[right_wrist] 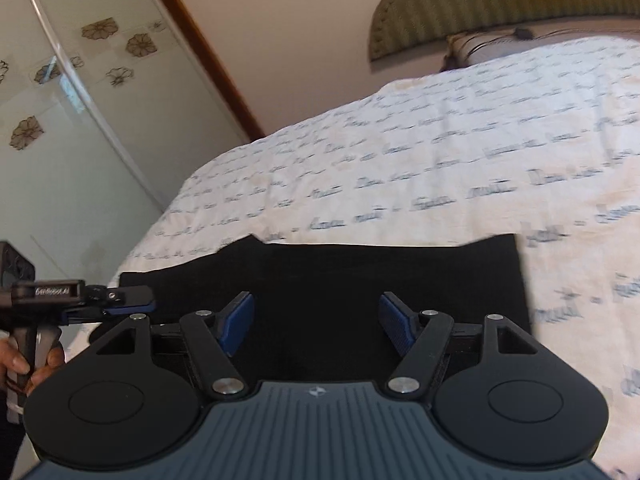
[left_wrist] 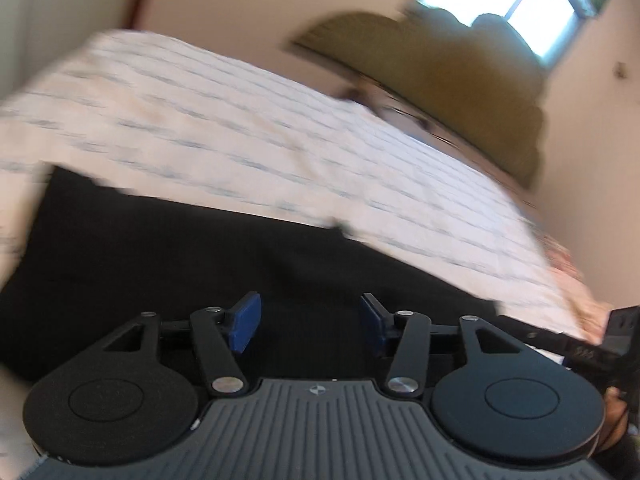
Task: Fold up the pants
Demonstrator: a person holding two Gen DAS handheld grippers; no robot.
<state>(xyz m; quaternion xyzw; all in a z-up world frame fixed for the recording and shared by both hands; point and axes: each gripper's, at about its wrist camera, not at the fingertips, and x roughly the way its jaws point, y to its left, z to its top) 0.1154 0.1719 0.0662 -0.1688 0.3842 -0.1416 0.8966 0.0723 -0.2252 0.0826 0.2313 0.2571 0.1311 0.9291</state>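
The bed [right_wrist: 440,152], under a white sheet with blue writing, carries flat black pants [right_wrist: 320,280] just ahead of the right hand-held gripper [right_wrist: 316,322].

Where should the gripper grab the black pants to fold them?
Probably the right-hand end of the black pants, near its far corner, reached by the right gripper from the bed's near edge. The pants lie flat with that straight edge free, and the open jaws already hover above them.

Black pants [right_wrist: 328,280] lie flat, folded, on bed.
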